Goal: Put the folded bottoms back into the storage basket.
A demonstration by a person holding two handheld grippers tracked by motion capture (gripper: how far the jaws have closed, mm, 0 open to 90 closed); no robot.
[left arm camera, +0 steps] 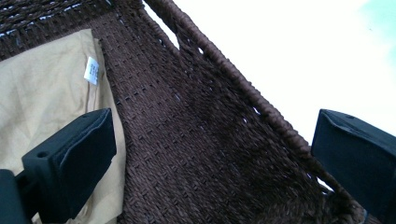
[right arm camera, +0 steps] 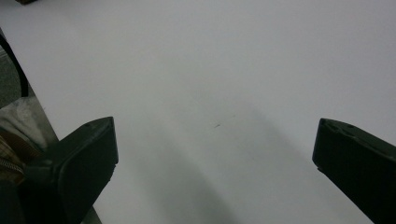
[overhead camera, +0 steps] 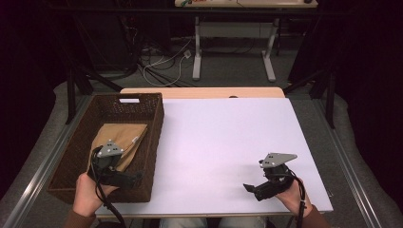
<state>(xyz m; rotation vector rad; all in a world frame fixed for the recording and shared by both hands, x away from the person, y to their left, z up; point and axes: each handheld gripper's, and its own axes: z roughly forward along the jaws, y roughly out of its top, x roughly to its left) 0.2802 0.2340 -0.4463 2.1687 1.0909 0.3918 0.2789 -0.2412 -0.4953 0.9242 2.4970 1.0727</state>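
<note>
white desk (overhead camera: 223, 142) carries a brown wicker basket (overhead camera: 154, 123) holding folded tan cloth (overhead camera: 121, 135); my left hand-held gripper (overhead camera: 135, 178) hovers inside it, jaws apart and empty; my right hand-held gripper (overhead camera: 249, 188) gapes over bare desk

Tan cloth in the woven basket

The folded tan cloth (overhead camera: 119, 137) lies flat on the floor of the dark brown wicker basket (overhead camera: 153, 142), toward its near end, with a small white label (left arm camera: 92, 70) at one edge.
</note>
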